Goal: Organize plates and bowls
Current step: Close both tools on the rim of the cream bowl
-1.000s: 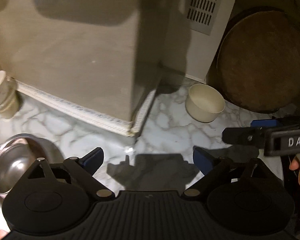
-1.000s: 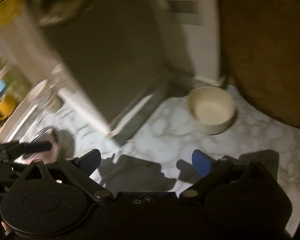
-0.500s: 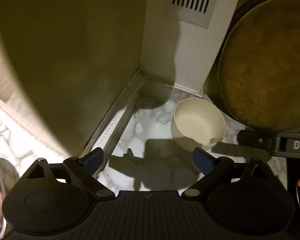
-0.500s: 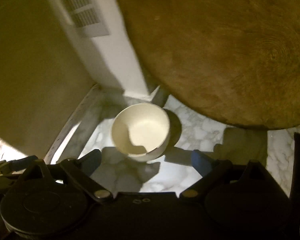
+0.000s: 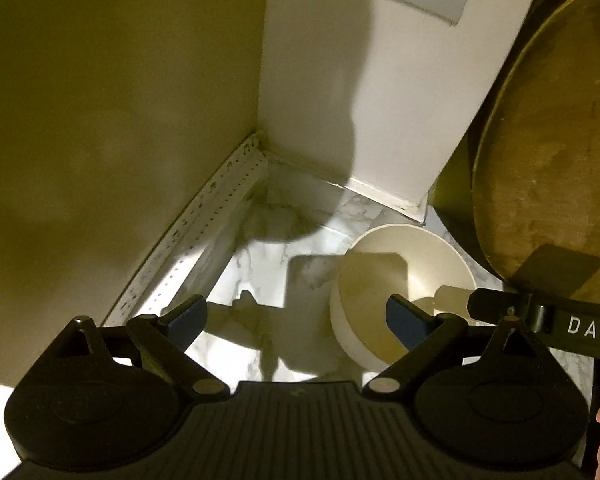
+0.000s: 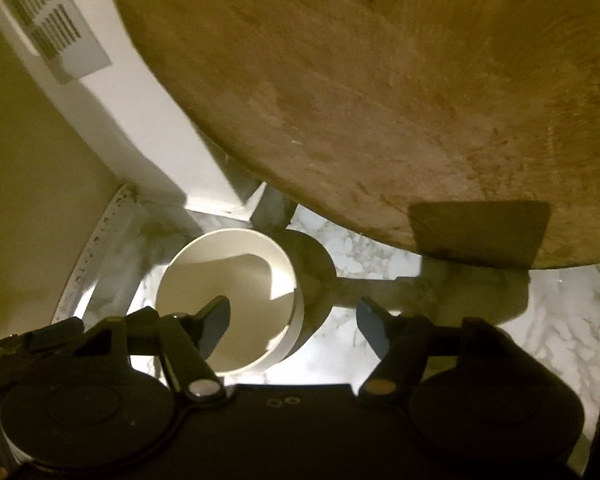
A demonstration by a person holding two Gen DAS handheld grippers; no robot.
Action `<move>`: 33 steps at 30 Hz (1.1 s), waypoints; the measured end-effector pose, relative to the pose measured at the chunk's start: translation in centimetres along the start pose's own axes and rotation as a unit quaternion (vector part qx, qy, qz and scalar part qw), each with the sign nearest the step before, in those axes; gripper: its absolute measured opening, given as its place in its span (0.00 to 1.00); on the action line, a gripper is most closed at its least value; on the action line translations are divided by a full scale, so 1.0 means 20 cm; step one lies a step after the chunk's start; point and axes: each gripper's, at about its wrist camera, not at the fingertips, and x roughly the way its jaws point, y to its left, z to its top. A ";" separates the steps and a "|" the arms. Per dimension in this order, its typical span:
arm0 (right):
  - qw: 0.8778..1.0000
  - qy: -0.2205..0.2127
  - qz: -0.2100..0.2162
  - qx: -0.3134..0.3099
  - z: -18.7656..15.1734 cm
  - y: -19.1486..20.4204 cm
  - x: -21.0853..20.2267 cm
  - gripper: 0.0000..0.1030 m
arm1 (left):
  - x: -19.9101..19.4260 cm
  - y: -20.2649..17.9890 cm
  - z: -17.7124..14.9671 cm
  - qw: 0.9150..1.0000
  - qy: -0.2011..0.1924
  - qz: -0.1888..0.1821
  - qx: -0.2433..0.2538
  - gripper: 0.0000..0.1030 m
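Bowl (image 6: 236,296) first: the white one stood upright on the marble table (image 6: 560,332), tucked into the corner just below the white vent panel (image 6: 112,92), with the big round wooden board (image 6: 380,100) leaning close on its right. You had your right claw (image 6: 294,326) spread wide and holding nothing, its left fingertip (image 6: 216,320) over the bowl's mouth and its right fingertip out past the bowl's right wall, so the near-right rim lay between the two. Whether either tip touched the rim you could not tell from that view. Your left claw (image 5: 296,320) was also wide and empty; from it the bowl (image 5: 404,280) sat ahead and to the right, only its right fingertip (image 5: 404,320) overlapping the bowl. The right claw (image 5: 540,316) was seen reaching in from the right of the bowl, so that was the nearer one, and the rim pinch looked like yours to make with it. The bowl is round, so no axis mattered; what counted was keeping one tip inside and one outside the wall.

The table was glossy marble, likely slick, and the bowl might slide toward the panel if nudged. Room was tight: beige wall (image 5: 100,120) to the left of the bowl, board to its right, so lifting straight up and back looked safest.
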 end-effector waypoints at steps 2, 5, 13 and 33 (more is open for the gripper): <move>1.000 -0.001 -0.006 0.005 0.01 -0.01 0.03 0.66 | 0.03 0.00 0.01 1.000 0.002 -0.003 0.002 0.93; 1.000 0.004 -0.012 0.011 0.03 -0.02 0.07 0.59 | 0.08 -0.01 0.02 1.000 0.008 -0.001 0.004 0.93; 1.000 0.014 -0.009 0.017 0.05 -0.02 0.17 0.35 | 0.21 -0.03 0.06 1.000 0.029 -0.006 0.011 0.66; 0.999 0.033 -0.002 -0.002 -0.01 0.01 0.21 0.09 | 0.30 -0.09 0.02 0.997 0.052 -0.029 0.038 0.13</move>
